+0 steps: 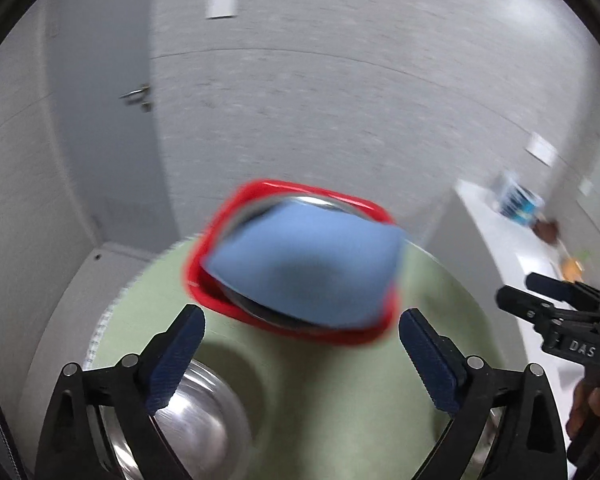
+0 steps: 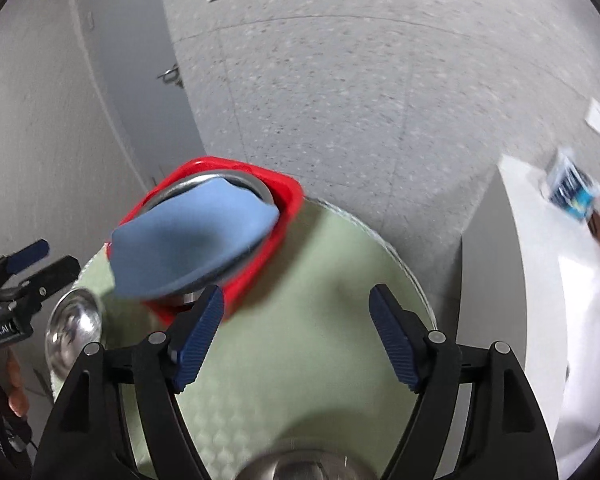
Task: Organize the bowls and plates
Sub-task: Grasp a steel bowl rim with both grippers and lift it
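A red square tray (image 1: 364,336) (image 2: 280,224) stands at the far side of a round green table (image 1: 340,400) (image 2: 320,360). In it sits a steel plate (image 1: 320,201) (image 2: 220,182) with a blue cloth (image 1: 308,264) (image 2: 192,240) draped over it. A steel bowl (image 1: 196,420) (image 2: 74,332) stands on the table under my left gripper's left finger. Another steel bowl's rim (image 2: 292,466) shows at the bottom of the right wrist view. My left gripper (image 1: 300,360) (image 2: 28,268) is open and empty just before the tray. My right gripper (image 2: 296,340) (image 1: 540,296) is open and empty, to the tray's right.
A white counter (image 1: 520,256) (image 2: 560,280) at the right carries a blue-and-white carton (image 1: 518,200) (image 2: 572,192) and small items. A grey door with a handle (image 1: 138,94) (image 2: 172,74) is at the left. Speckled grey floor lies beyond the table.
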